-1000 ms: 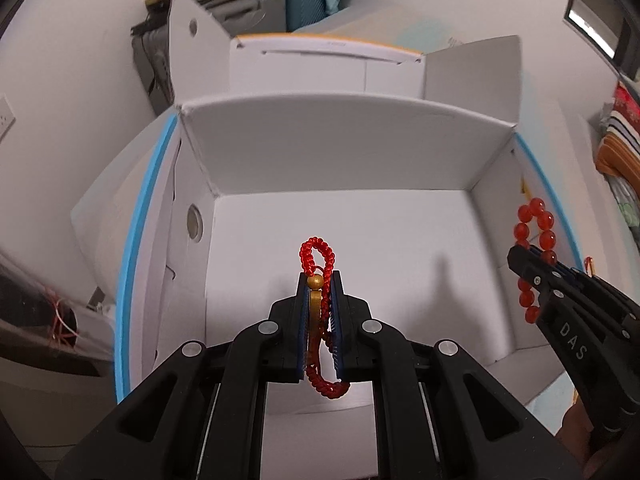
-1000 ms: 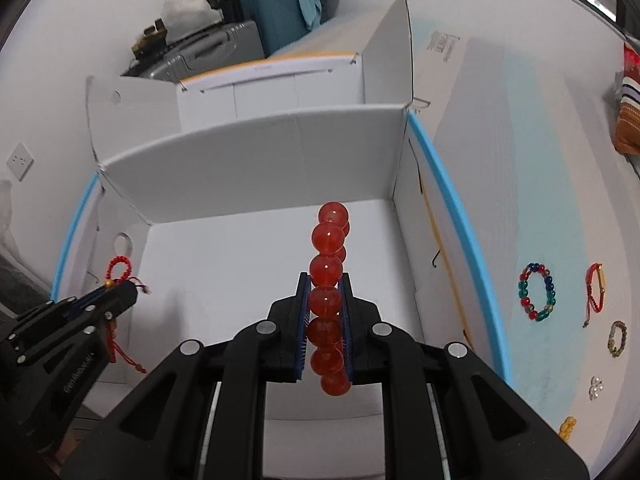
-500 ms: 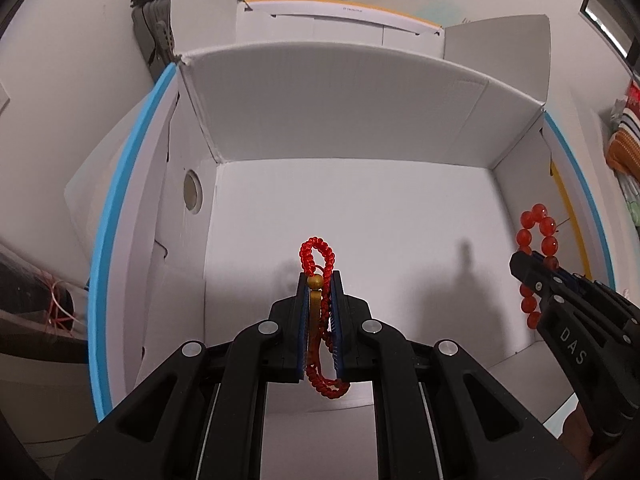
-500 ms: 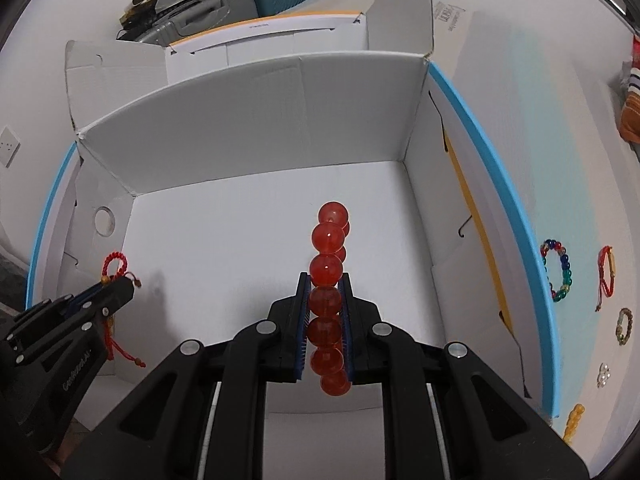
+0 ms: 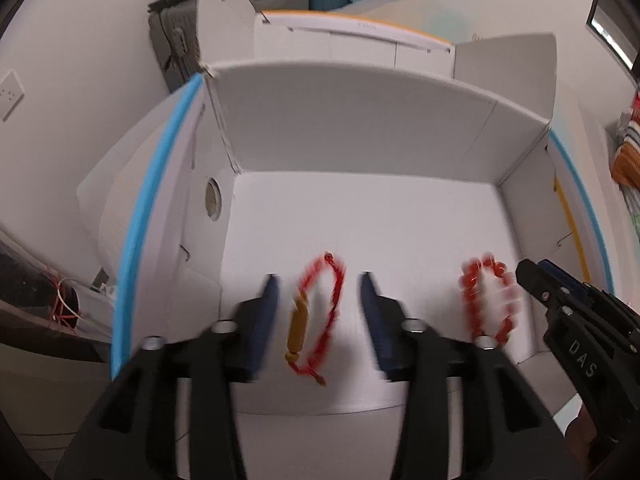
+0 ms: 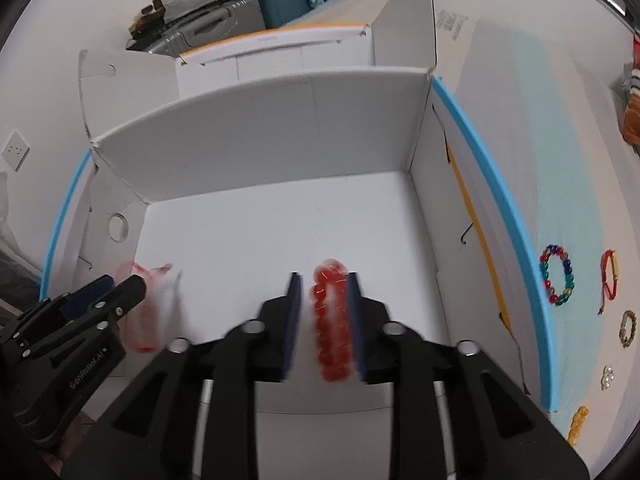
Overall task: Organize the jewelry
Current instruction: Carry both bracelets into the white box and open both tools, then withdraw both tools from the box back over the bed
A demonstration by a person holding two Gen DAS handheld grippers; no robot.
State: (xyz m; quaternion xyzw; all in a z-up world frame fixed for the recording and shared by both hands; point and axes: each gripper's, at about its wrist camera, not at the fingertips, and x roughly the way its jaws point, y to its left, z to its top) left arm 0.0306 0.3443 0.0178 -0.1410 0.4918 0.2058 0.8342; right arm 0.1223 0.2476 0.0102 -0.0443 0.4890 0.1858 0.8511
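Both grippers have just been opening over the white box [image 5: 360, 120]. The left gripper [image 5: 318, 312] lets the red cord bracelet [image 5: 316, 312] fall; the right gripper [image 6: 322, 320] frees the red bead bracelet [image 6: 332, 320]. Both look blurry, maybe dropping. They could bounce, tangle, or snag on a pad.

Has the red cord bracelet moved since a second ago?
Yes. The red cord bracelet was clamped in the left gripper; its jaws have just been opening, and it now hangs blurred, free between them, over the white box floor.
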